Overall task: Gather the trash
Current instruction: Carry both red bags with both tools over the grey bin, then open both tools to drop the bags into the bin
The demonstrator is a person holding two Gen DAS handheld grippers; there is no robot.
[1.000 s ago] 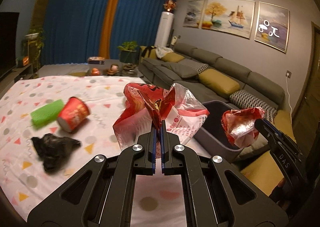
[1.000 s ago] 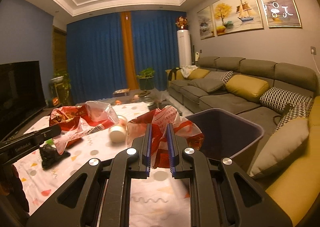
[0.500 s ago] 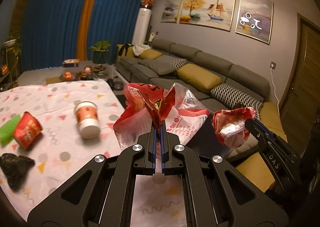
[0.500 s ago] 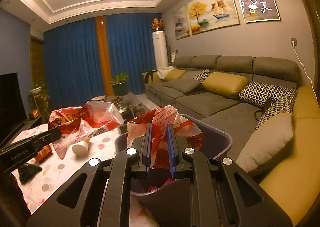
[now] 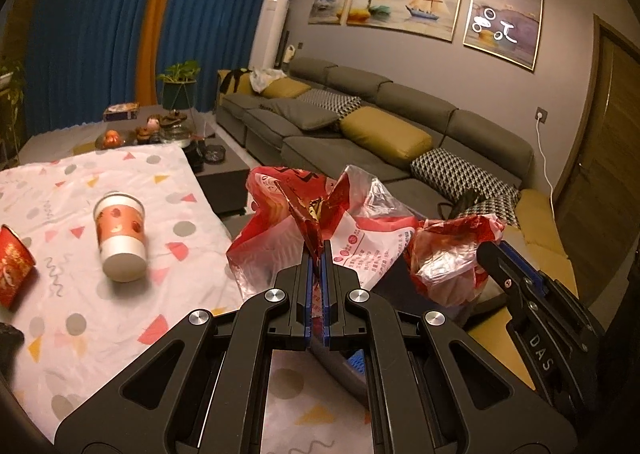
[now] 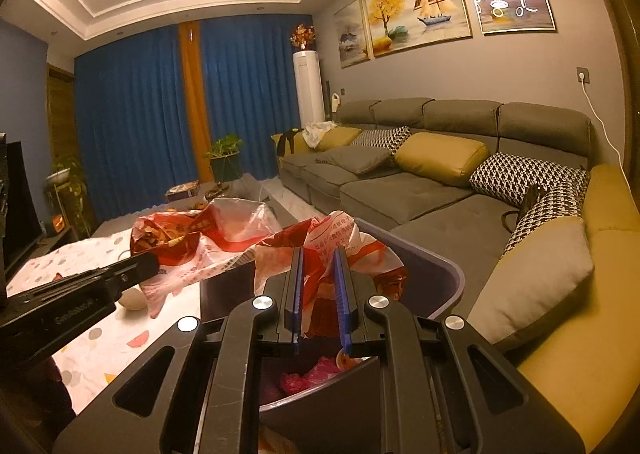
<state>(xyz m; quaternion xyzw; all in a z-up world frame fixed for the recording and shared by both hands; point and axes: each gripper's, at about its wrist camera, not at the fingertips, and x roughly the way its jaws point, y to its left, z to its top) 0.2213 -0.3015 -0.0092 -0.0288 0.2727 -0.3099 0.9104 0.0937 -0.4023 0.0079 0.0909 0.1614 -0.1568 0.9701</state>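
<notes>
My left gripper [image 5: 317,254] is shut on a red and white plastic bag [image 5: 340,222], held up at the table's right edge; it also shows in the right wrist view [image 6: 208,238]. My right gripper [image 6: 320,278] is shut on a second crumpled red and white bag [image 6: 340,242], held over the open grey trash bin [image 6: 452,274]. That bag shows in the left wrist view [image 5: 448,254] in front of the right gripper's fingers [image 5: 516,270]. Pink trash [image 6: 316,374] lies inside the bin.
A paper cup [image 5: 120,238] lies on its side on the patterned tablecloth [image 5: 120,314], with a red cup [image 5: 12,266] and a black scrap [image 5: 8,338] at the left edge. A grey sofa [image 6: 420,182] with cushions runs behind the bin.
Both grippers have swung right with their bags. The right gripper's bag has moved further over the bin, and the bin's inside now shows. The green item has left the left view.
</notes>
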